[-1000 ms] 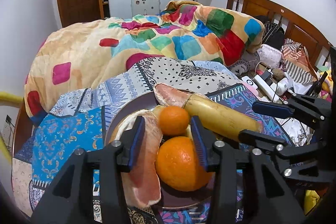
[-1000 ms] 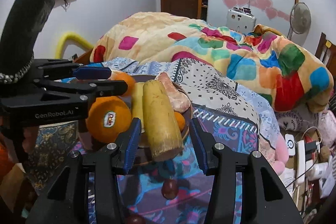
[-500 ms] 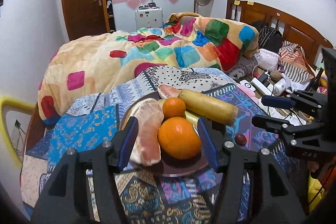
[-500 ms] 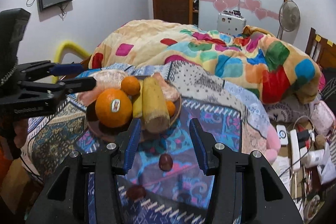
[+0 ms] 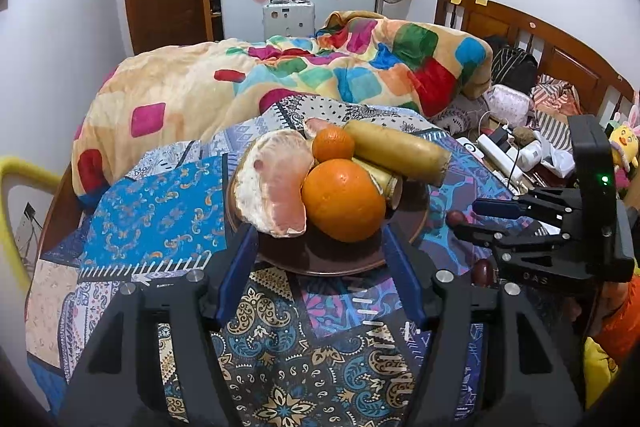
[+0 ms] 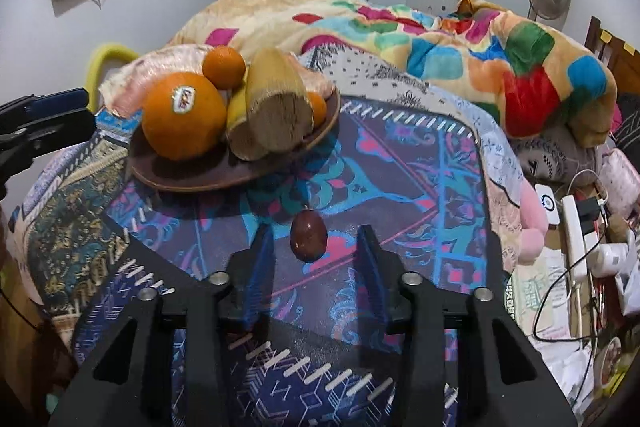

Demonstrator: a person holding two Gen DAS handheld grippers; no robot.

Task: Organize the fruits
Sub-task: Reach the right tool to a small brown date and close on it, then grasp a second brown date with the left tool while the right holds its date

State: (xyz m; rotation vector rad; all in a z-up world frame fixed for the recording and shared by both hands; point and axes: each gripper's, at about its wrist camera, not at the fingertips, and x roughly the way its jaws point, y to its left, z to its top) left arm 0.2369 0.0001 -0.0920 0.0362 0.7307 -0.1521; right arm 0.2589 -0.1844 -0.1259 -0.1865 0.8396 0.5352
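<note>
A brown plate [image 5: 328, 259] [image 6: 208, 175] on the patterned cloth holds a large orange [image 5: 343, 199] [image 6: 183, 115], a small orange [image 5: 333, 143] [image 6: 223, 67], peeled pomelo [image 5: 272, 183] and a thick tan cane piece [image 5: 396, 151] [image 6: 276, 115]. A small dark red fruit [image 6: 308, 235] lies on the cloth just ahead of my open, empty right gripper [image 6: 316, 259], between its fingertips' line. A second dark fruit [image 5: 482, 271] lies nearer. My left gripper [image 5: 320, 259] is open and empty at the plate's near rim. The right gripper also shows in the left wrist view [image 5: 472, 217].
The patterned tablecloth [image 5: 168, 211] covers a round table. A bed with a colourful quilt [image 5: 320, 75] lies behind. Cables, a power strip [image 6: 576, 239] and clutter lie at the right. A yellow chair frame [image 5: 16, 187] stands at the left.
Both grippers have pulled back from the plate. The right gripper has dropped low, bringing the dark red fruit close ahead of its fingers.
</note>
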